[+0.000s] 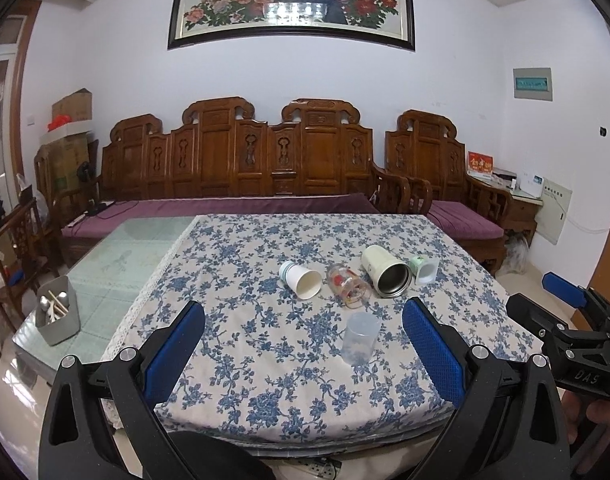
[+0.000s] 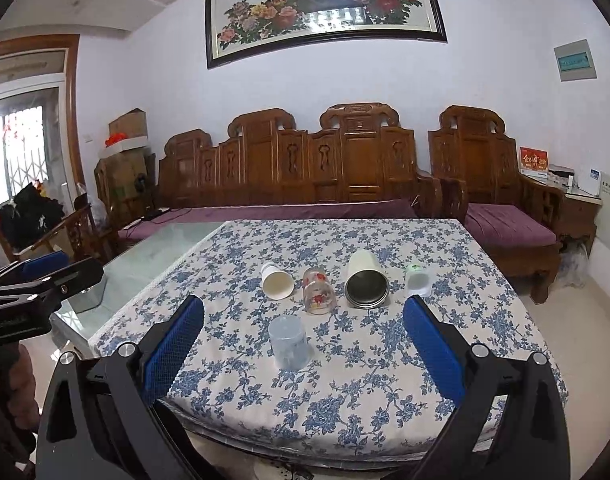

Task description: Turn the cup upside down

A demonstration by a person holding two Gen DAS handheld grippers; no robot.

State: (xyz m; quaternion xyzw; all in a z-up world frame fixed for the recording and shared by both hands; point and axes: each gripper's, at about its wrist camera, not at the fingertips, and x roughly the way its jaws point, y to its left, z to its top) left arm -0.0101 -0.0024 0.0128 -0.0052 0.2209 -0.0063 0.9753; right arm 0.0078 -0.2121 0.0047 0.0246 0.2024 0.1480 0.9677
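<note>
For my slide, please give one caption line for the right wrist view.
Open right gripper faces translucent plastic cup standing upside down before four tipped cups.

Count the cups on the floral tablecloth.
5: four lie in a row, paper cup, printed glass, steel-lined tumbler, small green-and-white cup; the translucent plastic cup stands nearer.

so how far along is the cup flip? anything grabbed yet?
Possibly one done: the translucent plastic cup stands alone nearer the claws and looks inverted, though the frames don't settle that. Nothing is in hand: the left claw and right claw are both open and empty, back from the cups. Left: the paper cup, printed glass, steel-lined tumbler and small white cup lie on their sides.
</note>
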